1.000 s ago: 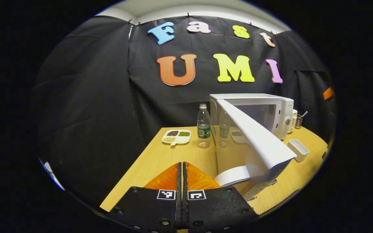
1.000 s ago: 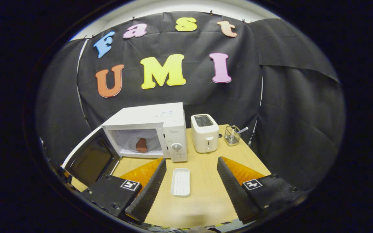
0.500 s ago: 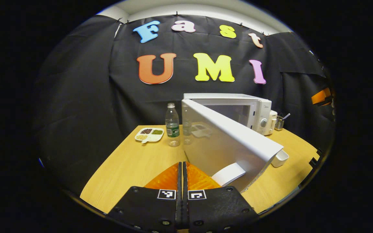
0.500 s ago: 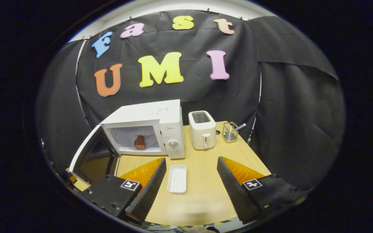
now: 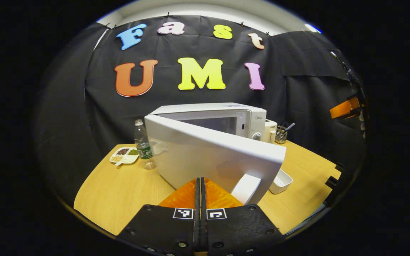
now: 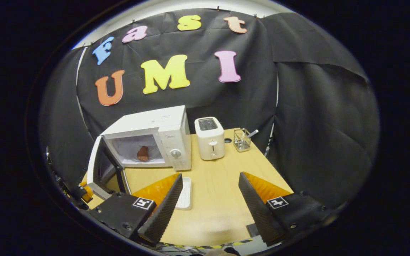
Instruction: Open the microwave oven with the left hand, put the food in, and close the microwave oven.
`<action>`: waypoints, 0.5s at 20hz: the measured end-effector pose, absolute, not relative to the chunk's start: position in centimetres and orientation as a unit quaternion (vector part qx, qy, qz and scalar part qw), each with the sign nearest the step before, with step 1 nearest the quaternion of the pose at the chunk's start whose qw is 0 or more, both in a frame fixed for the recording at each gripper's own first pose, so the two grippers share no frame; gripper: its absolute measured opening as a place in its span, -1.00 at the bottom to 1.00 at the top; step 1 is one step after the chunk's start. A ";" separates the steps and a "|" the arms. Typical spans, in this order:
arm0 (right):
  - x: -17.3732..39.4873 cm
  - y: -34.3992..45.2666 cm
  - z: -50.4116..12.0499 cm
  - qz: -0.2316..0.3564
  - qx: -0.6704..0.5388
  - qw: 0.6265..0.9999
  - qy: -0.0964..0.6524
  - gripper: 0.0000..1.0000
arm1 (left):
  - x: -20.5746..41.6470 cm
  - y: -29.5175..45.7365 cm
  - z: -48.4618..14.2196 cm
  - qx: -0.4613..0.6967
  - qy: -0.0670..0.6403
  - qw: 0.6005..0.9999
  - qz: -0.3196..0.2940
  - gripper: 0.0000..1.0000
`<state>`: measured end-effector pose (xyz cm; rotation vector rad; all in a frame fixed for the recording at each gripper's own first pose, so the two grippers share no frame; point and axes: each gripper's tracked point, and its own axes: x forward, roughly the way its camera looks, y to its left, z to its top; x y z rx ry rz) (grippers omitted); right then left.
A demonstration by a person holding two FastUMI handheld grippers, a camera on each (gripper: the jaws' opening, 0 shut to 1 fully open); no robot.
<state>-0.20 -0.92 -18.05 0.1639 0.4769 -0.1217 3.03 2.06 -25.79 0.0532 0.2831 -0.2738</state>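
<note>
Now closing: left gripper (image 5: pixel 200 185) pinched empty against door (image 5: pixel 205 156) at 12; push near handle (image 5: pixel 246 188), steady. Food (image 6: pixel 142 153) inside microwave (image 6: pixel 148 138), 10 o'clock. Right gripper (image 6: pixel 208 199) wide open, empty.

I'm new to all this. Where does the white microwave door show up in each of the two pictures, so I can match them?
Left gripper view: the white microwave door is in the centre, its outer face toward the camera, partly open.
Right gripper view: the same door is at lower left, nearly edge-on, dark inner side showing.
Shared landmark: the wire mesh holder, on the wooden table beyond the microwave.
</note>
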 end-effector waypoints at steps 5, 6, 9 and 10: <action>-0.3 -3.8 -18.9 -0.077 0.087 0.963 0.243 1.00 | 4.8 -2.8 -25.4 0.025 0.135 0.975 -0.174 -1.00; -0.2 -4.3 -19.0 -0.080 0.088 0.962 0.244 1.00 | 5.2 -3.7 -25.5 0.024 0.136 0.974 -0.181 -1.00; 0.1 -5.7 -19.5 -0.088 0.093 0.960 0.250 1.00 | 7.0 -6.3 -25.2 0.027 0.131 0.971 -0.196 -1.00; 0.2 -6.1 -19.5 -0.090 0.094 0.959 0.251 1.00 | 7.7 -7.0 -25.2 0.028 0.129 0.971 -0.201 -1.00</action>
